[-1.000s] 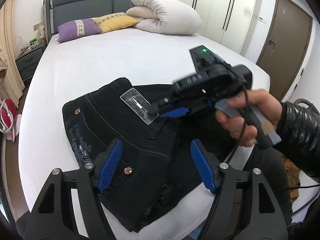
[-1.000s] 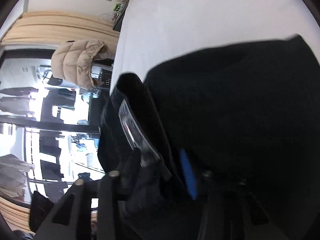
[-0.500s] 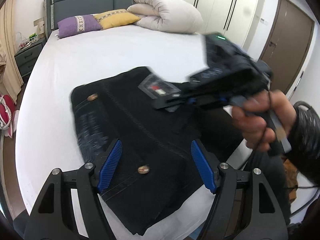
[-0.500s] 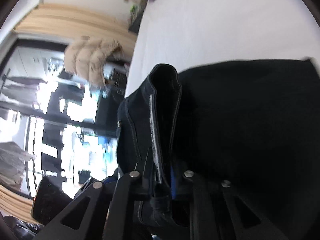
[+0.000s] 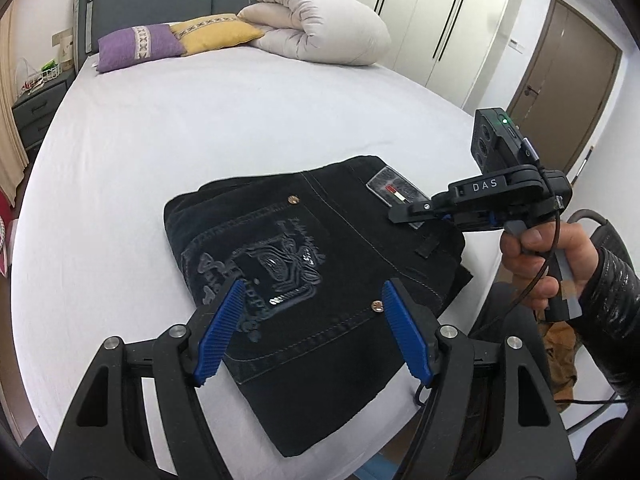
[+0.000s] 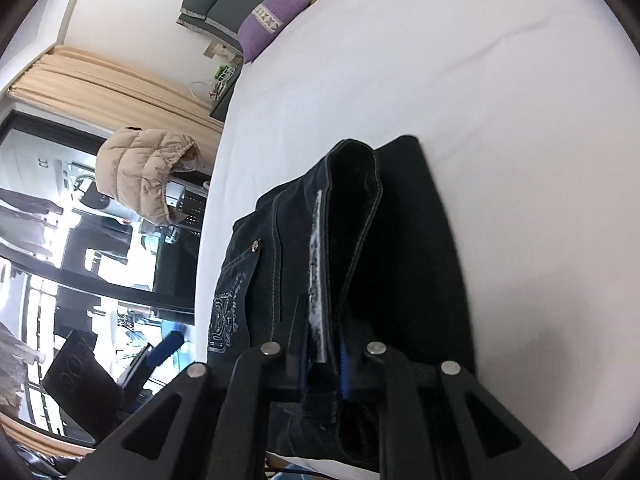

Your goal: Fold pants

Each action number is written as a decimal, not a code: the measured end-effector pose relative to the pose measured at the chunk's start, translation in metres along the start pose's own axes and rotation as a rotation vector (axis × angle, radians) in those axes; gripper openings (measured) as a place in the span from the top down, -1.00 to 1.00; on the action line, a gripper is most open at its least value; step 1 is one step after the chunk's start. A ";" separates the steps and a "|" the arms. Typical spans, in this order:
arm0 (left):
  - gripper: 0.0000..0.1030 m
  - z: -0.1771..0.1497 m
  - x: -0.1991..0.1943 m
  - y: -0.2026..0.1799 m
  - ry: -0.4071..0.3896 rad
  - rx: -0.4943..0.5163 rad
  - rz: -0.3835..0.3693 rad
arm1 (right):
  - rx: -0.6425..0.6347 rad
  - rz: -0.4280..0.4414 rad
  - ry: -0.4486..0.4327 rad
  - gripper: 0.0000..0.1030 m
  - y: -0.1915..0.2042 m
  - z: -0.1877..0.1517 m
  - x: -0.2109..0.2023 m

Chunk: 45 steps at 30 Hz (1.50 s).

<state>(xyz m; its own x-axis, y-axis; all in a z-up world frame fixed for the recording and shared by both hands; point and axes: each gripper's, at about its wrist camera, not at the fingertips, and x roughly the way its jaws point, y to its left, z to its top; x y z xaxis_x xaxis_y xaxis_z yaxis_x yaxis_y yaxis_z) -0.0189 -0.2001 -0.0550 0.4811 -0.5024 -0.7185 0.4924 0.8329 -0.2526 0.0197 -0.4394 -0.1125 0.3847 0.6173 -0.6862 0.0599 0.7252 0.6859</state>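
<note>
Right gripper (image 6: 324, 354) clamped the waistband of the folded pants (image 5: 320, 264) near the bed's (image 5: 200, 128) front edge.
Left gripper (image 5: 310, 332) hovered open above the pants; likely next, carrying that edge across.

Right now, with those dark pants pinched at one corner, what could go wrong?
The right gripper grips only the waistband edge of the pants, so it might slip or pull the fold apart. The pants lie near the bed's edge and could slide off. The left gripper is open, steadying nothing.
</note>
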 end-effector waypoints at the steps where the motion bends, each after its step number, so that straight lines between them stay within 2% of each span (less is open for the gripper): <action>1: -0.37 0.001 -0.001 -0.001 -0.003 0.002 -0.001 | -0.001 -0.006 0.001 0.75 0.000 0.002 -0.002; 5: -0.37 0.008 0.003 -0.001 -0.005 -0.001 -0.015 | 0.016 -0.017 0.009 0.75 -0.024 -0.004 -0.008; 9: -0.37 0.010 0.017 0.002 0.036 -0.012 -0.029 | 0.068 -0.019 0.012 0.76 -0.053 -0.007 0.000; 14: -0.43 0.009 0.030 0.013 0.076 -0.048 -0.046 | 0.099 0.052 0.004 0.76 -0.069 -0.016 0.000; 17: -0.43 0.007 0.041 0.022 0.107 -0.111 -0.079 | 0.120 0.136 0.014 0.74 -0.081 -0.019 0.000; 19: -0.43 0.011 0.039 0.025 0.106 -0.115 -0.071 | 0.113 0.114 0.008 0.49 -0.075 -0.019 -0.012; 23: -0.43 0.012 0.039 0.032 0.119 -0.147 -0.033 | 0.100 0.024 -0.061 0.38 -0.065 -0.021 -0.047; 26: -0.43 0.013 0.041 0.037 0.134 -0.174 -0.009 | 0.045 0.107 -0.068 0.38 -0.036 -0.020 -0.057; 29: -0.43 0.013 0.040 0.038 0.137 -0.182 0.010 | -0.016 0.186 -0.038 0.38 -0.007 -0.015 -0.045; 31: -0.43 0.012 0.037 0.041 0.136 -0.184 0.019 | -0.028 0.199 0.000 0.37 0.003 -0.014 -0.026; 32: -0.43 0.011 0.037 0.042 0.137 -0.188 0.025 | -0.026 0.191 0.024 0.35 0.004 -0.015 -0.016; 34: -0.43 0.010 0.037 0.045 0.140 -0.203 0.030 | 0.001 0.168 0.077 0.08 -0.004 -0.020 0.004; 35: -0.43 0.010 0.037 0.047 0.144 -0.211 0.032 | 0.012 0.143 0.107 0.04 -0.012 -0.025 0.012; 36: -0.43 0.009 0.037 0.049 0.146 -0.220 0.032 | 0.017 0.111 0.129 0.14 -0.020 -0.032 0.019; 37: -0.43 0.008 0.036 0.050 0.148 -0.226 0.031 | 0.015 0.114 0.112 0.23 -0.025 -0.034 0.018; 39: -0.43 0.008 0.035 0.051 0.150 -0.226 0.036 | 0.028 0.138 0.073 0.20 -0.030 -0.039 0.004; 42: -0.43 0.010 0.035 0.053 0.156 -0.230 0.034 | 0.037 0.152 0.056 0.06 -0.033 -0.047 -0.018; 44: -0.43 0.010 0.035 0.052 0.155 -0.228 0.029 | 0.007 0.137 0.034 -0.09 -0.031 -0.051 -0.036; 45: -0.44 0.011 0.036 0.052 0.155 -0.229 0.025 | -0.004 0.128 0.005 -0.24 -0.030 -0.052 -0.048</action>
<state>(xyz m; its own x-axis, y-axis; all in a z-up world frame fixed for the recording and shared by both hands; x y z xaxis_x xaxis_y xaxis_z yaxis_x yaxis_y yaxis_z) 0.0322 -0.1774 -0.0873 0.3657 -0.4541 -0.8124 0.2965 0.8843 -0.3608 -0.0484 -0.4752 -0.1126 0.3846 0.7063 -0.5943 0.0070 0.6416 0.7670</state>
